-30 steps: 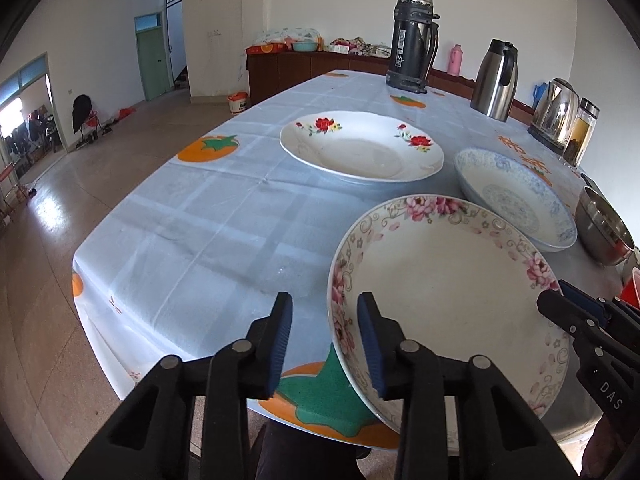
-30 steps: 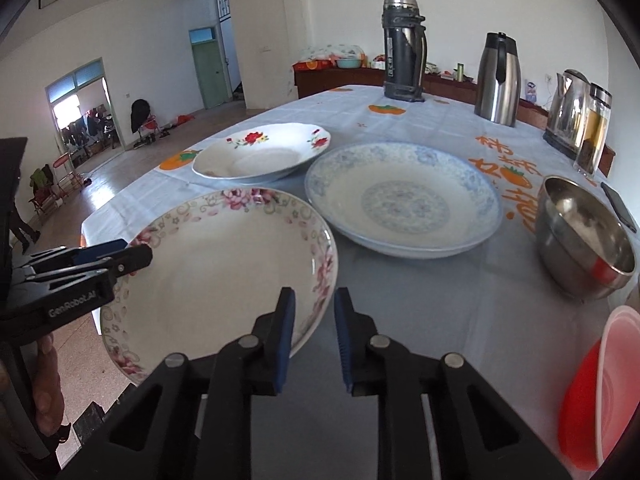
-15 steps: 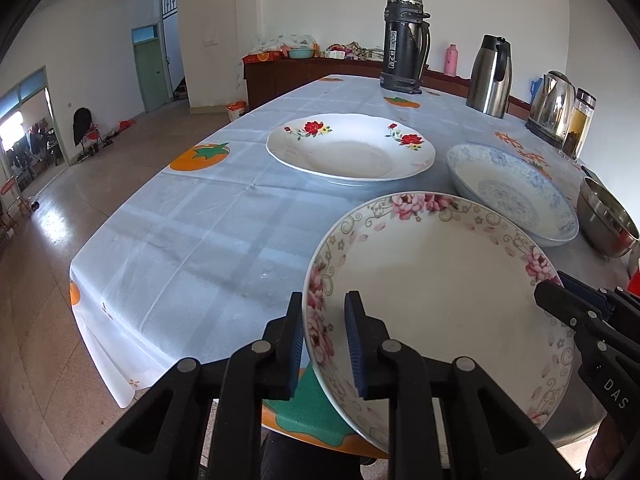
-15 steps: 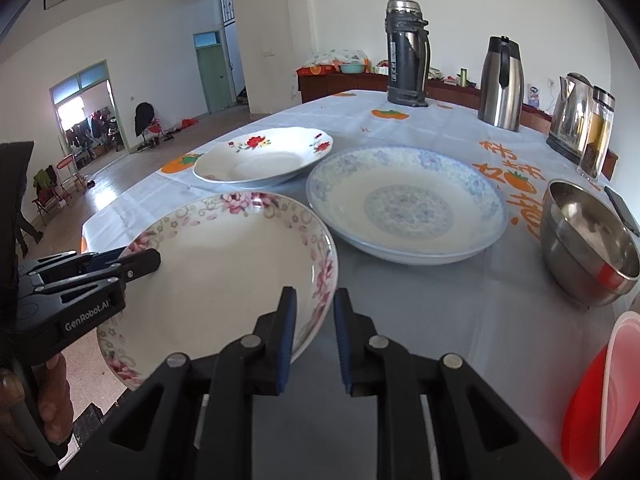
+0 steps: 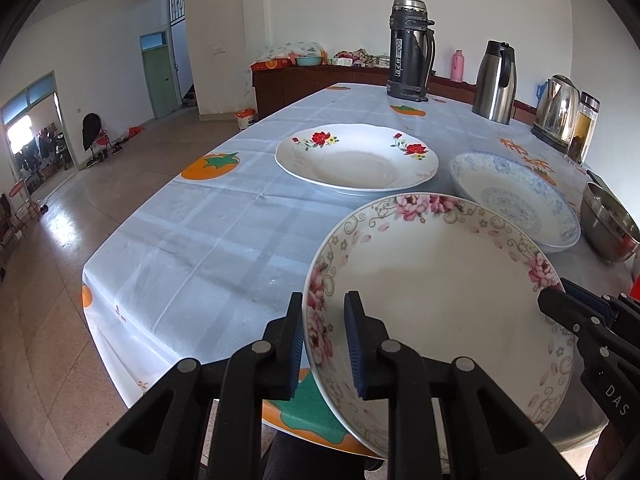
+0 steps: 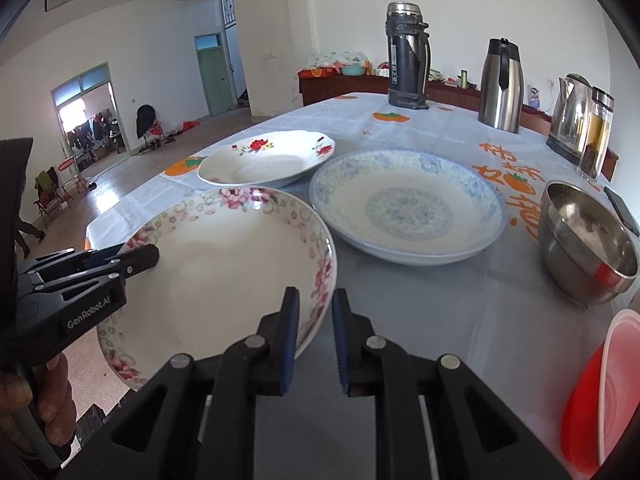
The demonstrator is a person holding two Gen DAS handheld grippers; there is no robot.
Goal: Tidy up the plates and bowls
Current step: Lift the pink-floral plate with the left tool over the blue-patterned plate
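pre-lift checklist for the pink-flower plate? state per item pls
1. Left gripper clamped on the pink-flower plate rim: ok.
2. Right gripper clamped on the opposite rim: ok.
3. Plate empty: ok.
4. Plate level: not ok, it looks tilted in the left wrist view.
5. Blue-patterned plate and red-flower plate empty, free as stacking spots: ok.
6. Plate's underside clear of the table: cannot tell.
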